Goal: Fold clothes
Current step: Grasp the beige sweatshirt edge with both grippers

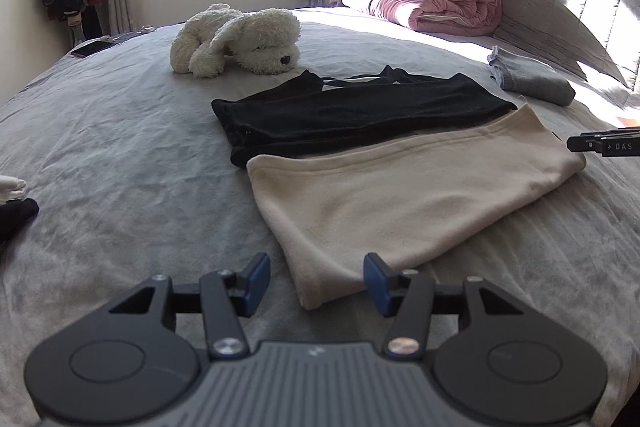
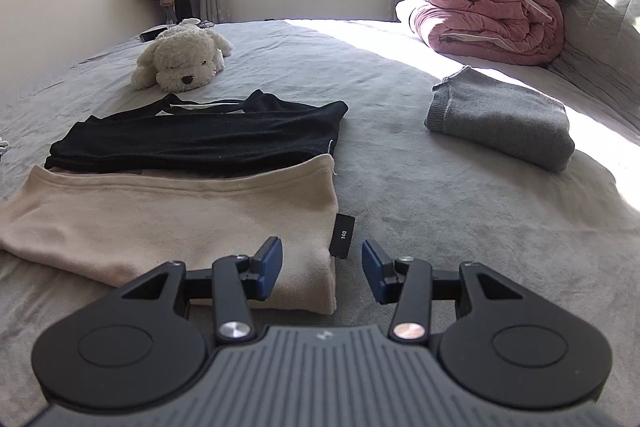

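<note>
Sunlit bedding fills the left wrist view: a grey bedsheet carries a cream garment lying flat, its far edge tucked under a black garment. The left gripper stands wide and empty, the cream cloth's near-left corner just between and ahead of its pads. Any grip here should take the whole corner, all layers.

From the right wrist, the right gripper is likewise spread, holding nothing, astride the cream garment's near-right corner beside a black label. A folded grey sweater lies far right.
</note>
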`<state>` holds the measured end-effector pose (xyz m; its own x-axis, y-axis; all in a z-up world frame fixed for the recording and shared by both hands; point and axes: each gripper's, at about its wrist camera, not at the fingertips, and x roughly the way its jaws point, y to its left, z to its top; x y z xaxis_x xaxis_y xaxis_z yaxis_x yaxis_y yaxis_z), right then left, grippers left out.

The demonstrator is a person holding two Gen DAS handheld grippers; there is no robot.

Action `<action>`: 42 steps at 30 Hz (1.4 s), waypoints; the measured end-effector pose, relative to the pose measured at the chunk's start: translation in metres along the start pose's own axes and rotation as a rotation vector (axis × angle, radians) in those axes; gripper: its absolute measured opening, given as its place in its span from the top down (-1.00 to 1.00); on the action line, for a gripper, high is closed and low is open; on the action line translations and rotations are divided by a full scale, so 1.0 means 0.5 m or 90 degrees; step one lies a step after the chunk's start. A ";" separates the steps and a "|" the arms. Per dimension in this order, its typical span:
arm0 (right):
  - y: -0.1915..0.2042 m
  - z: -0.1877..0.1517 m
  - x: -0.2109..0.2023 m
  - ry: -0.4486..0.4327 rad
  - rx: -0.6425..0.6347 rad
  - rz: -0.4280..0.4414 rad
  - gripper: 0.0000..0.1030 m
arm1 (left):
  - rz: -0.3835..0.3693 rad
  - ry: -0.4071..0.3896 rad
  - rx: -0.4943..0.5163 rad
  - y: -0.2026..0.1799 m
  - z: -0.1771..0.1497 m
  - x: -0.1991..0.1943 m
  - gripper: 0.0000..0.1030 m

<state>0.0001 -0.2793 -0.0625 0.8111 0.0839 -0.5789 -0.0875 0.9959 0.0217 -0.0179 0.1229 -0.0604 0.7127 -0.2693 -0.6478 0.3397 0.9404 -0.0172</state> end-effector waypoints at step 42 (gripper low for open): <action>-0.113 -0.048 0.015 0.109 0.458 0.203 0.12 | -0.285 0.123 -0.691 0.163 -0.081 0.078 0.06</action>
<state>-0.0028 -0.3360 -0.0877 0.7055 0.4189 -0.5717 0.1416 0.7070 0.6929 0.0130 0.1973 -0.1179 0.5269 -0.6704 -0.5224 -0.2288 0.4801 -0.8468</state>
